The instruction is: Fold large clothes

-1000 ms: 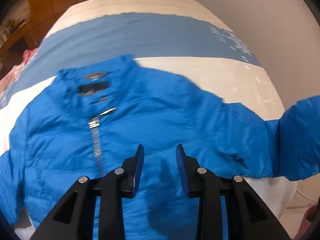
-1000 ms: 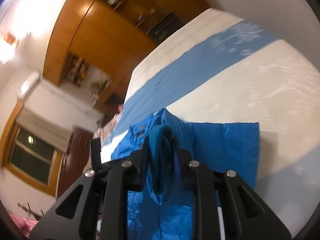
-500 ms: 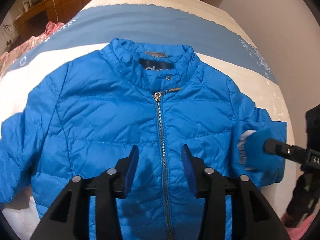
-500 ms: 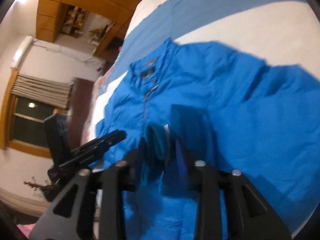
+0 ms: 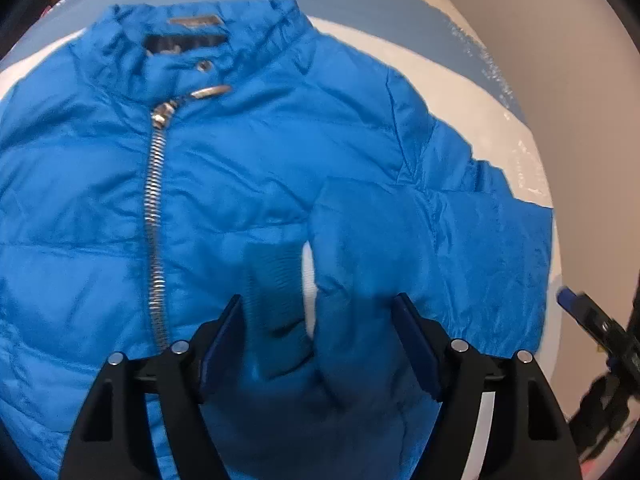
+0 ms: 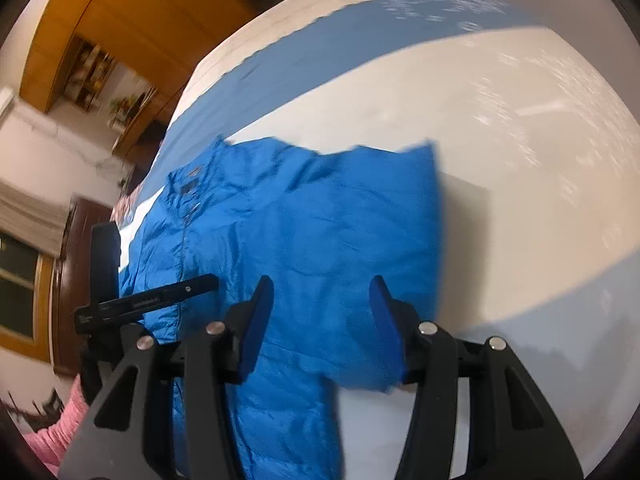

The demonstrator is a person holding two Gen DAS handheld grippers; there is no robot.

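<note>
Fingers on both tools spread wide, nothing gripped. Left gripper (image 5: 318, 336) hovers low over the jacket's (image 5: 240, 168) front, with the folded-in sleeve (image 5: 368, 240) and its ribbed cuff (image 5: 276, 280) lying between the blue pads but not pinched. Right gripper (image 6: 320, 320) is open above the fold at the jacket's (image 6: 312, 232) side.

Jacket lies zipped, front up, collar away from the person, on the bed (image 6: 520, 128).

Progress, my read: early. One sleeve is laid across the chest, cuff near the zipper (image 5: 154, 216). Other sleeve not visibly folded; it runs out of both views, so can't confirm. Body folds all remain, I'd say.

View differences:
- Left wrist shows collar (image 5: 192, 32), label, zipper pull, cuff detail, and the edge of the other tool at far right. Blurry near the fingers.
- Right wrist shows the outer fold edge sitting straight on the bedspread, plus bare bed beyond it, the left tool's body at left, wooden cabinets (image 6: 132, 12) and a window (image 6: 20, 280). Cuff isn't visible there.
</note>
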